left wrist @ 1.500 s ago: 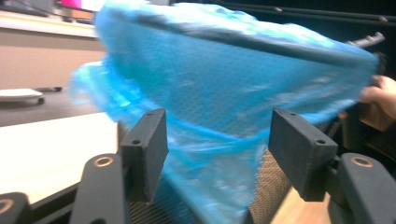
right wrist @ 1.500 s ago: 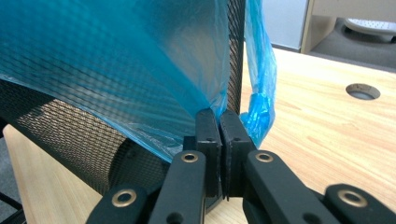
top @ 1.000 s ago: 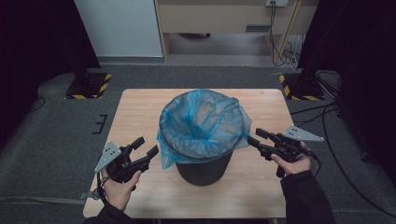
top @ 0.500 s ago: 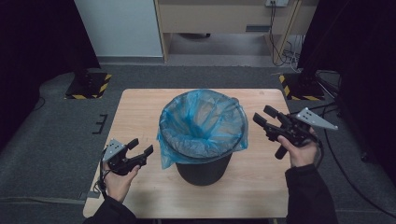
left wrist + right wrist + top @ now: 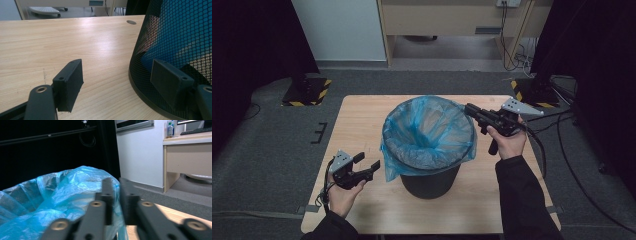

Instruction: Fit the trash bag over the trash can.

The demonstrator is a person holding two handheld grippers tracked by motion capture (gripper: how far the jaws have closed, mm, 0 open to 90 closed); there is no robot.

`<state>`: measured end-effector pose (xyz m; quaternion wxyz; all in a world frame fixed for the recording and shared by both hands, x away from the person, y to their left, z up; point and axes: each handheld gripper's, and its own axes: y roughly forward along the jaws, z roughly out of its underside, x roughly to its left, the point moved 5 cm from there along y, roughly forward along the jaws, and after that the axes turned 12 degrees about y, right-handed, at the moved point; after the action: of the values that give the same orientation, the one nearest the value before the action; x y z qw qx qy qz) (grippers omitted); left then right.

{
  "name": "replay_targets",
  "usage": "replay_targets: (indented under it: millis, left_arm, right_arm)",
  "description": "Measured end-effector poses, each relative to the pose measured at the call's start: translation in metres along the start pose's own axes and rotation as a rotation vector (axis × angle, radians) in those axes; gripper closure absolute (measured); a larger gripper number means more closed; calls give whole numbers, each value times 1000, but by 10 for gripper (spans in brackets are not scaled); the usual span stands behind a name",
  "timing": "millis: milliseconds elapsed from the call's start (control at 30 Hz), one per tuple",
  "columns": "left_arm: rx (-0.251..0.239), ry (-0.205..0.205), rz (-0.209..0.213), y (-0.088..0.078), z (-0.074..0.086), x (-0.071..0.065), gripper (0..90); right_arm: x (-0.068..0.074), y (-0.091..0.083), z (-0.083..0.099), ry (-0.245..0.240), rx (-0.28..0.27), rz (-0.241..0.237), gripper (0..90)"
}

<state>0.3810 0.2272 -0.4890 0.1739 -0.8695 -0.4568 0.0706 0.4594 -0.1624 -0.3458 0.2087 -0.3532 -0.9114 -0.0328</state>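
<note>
— Bin: where is it from your claws?

— The black mesh bin stands mid-table, between my two grippers. Its blue bag is folded out over the rim and hangs down the outside. From my left gripper the bin is just to the right and ahead; in the left gripper view the mesh wall curves up right beside my right-hand pad, blue showing through the holes.

— And that left claw, what state?

— Spread wide, nothing between the pads, held low over the wood near the bag's hanging edge.

— The right one?

— My right gripper is up at rim height, tips at the bag's far-right edge. In the right gripper view the pads are nearly pressed together, a thin gap left. The blue plastic lies just beyond and left of them; whether any film is pinched I cannot tell.
</note>
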Motion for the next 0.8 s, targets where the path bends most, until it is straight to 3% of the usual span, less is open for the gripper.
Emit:
replay_targets:
  millis: [167, 333, 433, 567, 667, 800]
  left_arm:
    - [4, -2, -1, 0, 1, 0, 257]
    - [6, -3, 2, 1, 1, 0, 261]
    - [6, -3, 1, 1, 1, 0, 262]
    - [7, -1, 4, 1, 1, -1, 262]
    - [12, 1, 8, 1, 2, -1, 260]
    - [21, 7, 13, 2, 3, -2, 253]
  right_arm:
    - [-7, -6, 4, -2, 24, 17, 900]
    - [-11, -11, 4, 13, -6, 13, 898]
    - [-8, -11, -4, 12, -61, 2, 709]
    - [1, -7, -13, 13, -95, -33, 550]
    - [9, -4, -19, 23, -80, -37, 450]
    - [18, 1, -30, -23, -82, -16, 313]
